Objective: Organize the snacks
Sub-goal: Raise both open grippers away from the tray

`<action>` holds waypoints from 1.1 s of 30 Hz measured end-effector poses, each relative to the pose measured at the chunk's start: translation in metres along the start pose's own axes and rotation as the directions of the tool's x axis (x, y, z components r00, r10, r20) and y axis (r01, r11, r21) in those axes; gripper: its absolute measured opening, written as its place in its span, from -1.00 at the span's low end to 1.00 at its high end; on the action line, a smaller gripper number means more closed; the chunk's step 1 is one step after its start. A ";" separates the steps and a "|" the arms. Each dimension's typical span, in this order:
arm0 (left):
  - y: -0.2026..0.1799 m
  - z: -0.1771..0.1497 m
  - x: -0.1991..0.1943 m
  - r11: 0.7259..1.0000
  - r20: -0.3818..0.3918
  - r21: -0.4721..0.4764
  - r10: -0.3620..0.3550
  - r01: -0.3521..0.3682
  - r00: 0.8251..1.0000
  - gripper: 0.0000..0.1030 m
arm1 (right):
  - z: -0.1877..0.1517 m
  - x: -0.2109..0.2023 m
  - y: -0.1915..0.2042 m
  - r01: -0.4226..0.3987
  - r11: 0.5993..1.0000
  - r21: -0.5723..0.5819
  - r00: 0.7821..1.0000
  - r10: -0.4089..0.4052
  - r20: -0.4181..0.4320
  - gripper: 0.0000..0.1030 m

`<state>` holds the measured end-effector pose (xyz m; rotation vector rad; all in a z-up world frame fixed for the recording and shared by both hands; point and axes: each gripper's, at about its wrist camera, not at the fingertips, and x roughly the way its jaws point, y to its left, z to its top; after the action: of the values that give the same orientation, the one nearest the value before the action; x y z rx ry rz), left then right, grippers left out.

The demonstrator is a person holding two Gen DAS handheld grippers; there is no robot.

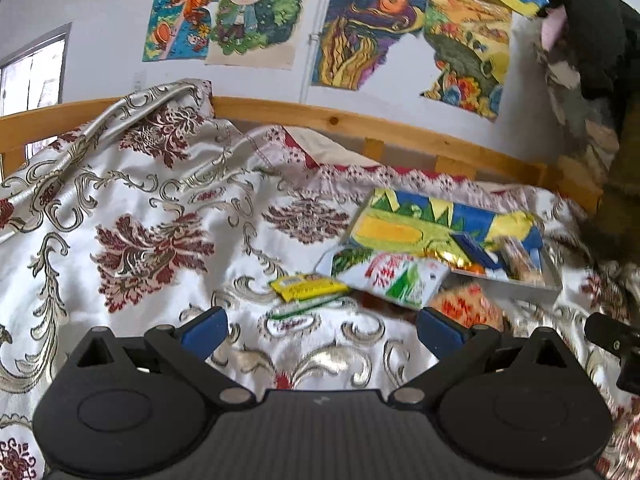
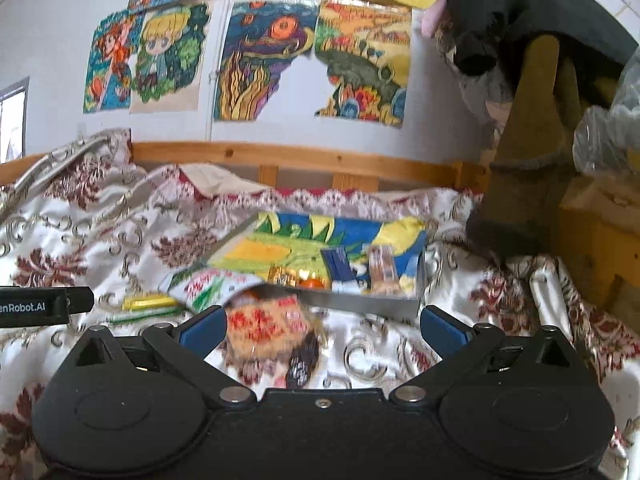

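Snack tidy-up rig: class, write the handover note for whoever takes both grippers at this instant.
Left gripper: open, empty, above the bedspread.
Right gripper: open, empty, over the orange-red snack pack.
The grey tray already holds several snacks.
Loose: yellow packet, the orange-red pack, and a white-green bag overhanging the tray's corner.
Left to do: move the loose ones into the tray.

At the left edge of the right wrist view, the black body of the left gripper (image 2: pixel 40 306) bears white lettering reading "enRobot.AI", its start cut off by the frame. Print on the snack packets (image 2: pixel 264 326) is too blurred to read.
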<state>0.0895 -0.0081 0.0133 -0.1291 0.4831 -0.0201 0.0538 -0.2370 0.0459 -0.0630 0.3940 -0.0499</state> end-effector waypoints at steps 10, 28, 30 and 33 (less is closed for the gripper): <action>0.004 -0.013 0.004 0.999 -0.052 0.029 0.029 -0.027 0.998 0.99 | -0.018 0.005 0.006 -0.010 1.000 -0.020 0.998 0.009 -0.068 0.99; 0.004 -0.020 0.016 0.998 -0.095 0.067 0.025 -0.019 0.995 0.99 | -0.030 0.025 0.006 -0.015 1.000 0.004 0.989 0.015 -0.148 0.99; 0.004 -0.020 0.018 0.997 -0.097 0.069 0.024 -0.017 0.995 0.99 | -0.031 0.027 0.006 -0.012 1.000 0.008 0.988 0.013 -0.155 0.99; 0.005 -0.021 0.020 0.998 -0.105 0.064 0.021 -0.014 0.994 0.99 | -0.033 0.030 0.006 -0.011 1.000 0.010 0.986 0.013 -0.168 0.99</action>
<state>0.0972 -0.0071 -0.0147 -0.0622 0.5890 -0.0253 0.0689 -0.2341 0.0033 -0.0473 0.5624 -0.0453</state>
